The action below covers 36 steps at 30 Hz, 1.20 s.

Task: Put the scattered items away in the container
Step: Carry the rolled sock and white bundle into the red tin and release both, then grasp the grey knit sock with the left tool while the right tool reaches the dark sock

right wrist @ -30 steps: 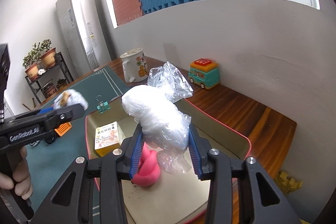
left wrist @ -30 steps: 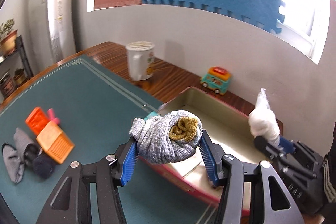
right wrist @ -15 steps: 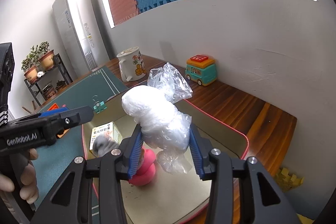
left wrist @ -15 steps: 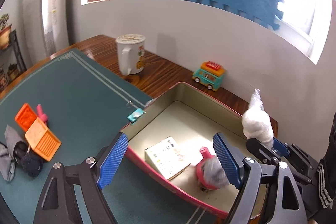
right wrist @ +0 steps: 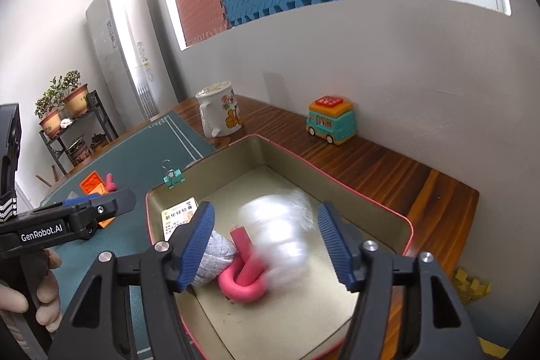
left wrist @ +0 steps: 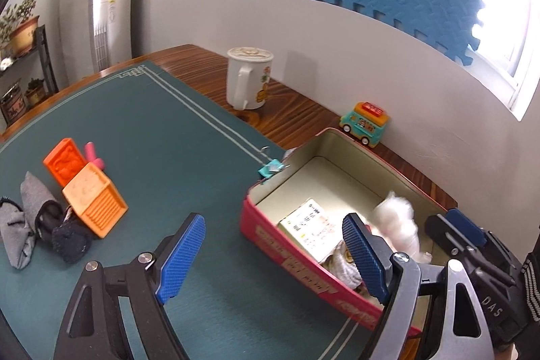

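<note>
So the right claw (right wrist: 266,247) is opening right now and the plastic bag (right wrist: 276,235) it was squeezing a second ago is dropping out of it. It's a white blur between the pads, not gripped anymore, falling into the tin (right wrist: 398,218). A second back the left claw (left wrist: 273,255) had the rolled sock; now that claw stands wide with nothing in it, over the near wall of the tin, and the sock (right wrist: 216,255) is lying inside next to the pink loop (right wrist: 241,279) and the little box (right wrist: 179,215).

So that's two more things in at basically the same moment. Inside the tin: box, sock, pink loop, and the bag about to land on top.

Still out on the green mat (left wrist: 152,140): two orange blocks (left wrist: 94,198) with a pink bit behind them, plus a grey and dark sock pile (left wrist: 37,225) just beside them, over on the left. There's also a teal binder clip (left wrist: 270,167) sitting right at the tin's corner. My guess is the left claw goes for that pile next, since it's free and on that side. The mug (left wrist: 248,80) and toy bus (left wrist: 364,122) on the bench by the wall might just be decor, can't tell.
</note>
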Tool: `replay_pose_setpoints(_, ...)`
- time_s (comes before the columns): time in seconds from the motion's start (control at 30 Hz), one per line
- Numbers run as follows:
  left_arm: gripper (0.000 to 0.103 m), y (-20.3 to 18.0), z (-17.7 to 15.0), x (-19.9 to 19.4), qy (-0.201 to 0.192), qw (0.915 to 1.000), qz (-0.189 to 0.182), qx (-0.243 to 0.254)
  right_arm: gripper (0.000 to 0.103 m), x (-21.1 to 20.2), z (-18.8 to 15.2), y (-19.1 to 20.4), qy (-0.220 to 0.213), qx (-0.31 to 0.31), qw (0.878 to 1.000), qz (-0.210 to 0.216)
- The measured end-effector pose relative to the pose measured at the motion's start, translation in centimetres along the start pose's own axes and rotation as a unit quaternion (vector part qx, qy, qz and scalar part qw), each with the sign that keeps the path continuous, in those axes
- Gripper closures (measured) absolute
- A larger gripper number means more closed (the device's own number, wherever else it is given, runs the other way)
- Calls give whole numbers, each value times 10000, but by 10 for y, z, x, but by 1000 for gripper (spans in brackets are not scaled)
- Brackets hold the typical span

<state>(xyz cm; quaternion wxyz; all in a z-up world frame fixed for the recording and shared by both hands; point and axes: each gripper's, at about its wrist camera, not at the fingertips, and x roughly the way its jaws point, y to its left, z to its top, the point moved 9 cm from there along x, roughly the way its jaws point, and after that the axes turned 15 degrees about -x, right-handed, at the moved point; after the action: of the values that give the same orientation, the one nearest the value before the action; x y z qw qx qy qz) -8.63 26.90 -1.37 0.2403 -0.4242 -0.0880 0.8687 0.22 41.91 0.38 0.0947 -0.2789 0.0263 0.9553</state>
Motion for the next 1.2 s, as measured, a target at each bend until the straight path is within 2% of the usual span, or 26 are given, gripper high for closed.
replay_pose_setpoints(0.43, 18, 52, 2, -20, -154, 9990, 276, -326, 35, -2, 12, 56, -109, -392, 9982, 435)
replay_pose_setpoints(0.7, 18, 116, 9, -50, -417, 9944, 726, -638, 35, 8, 19, 118, -105, -828, 9920, 951)
replay_pose_setpoints(1.0, 18, 228, 11, -86, -646, 9780, 1451, -1352, 32, 30, 15, 193, 83, -1289, 9792, 1566)
replay_pose_setpoints(1.2, 18, 296, 11, -101, -749, 9617, 1782, -1943, 30, 43, 6, 223, 269, -1464, 9734, 1744)
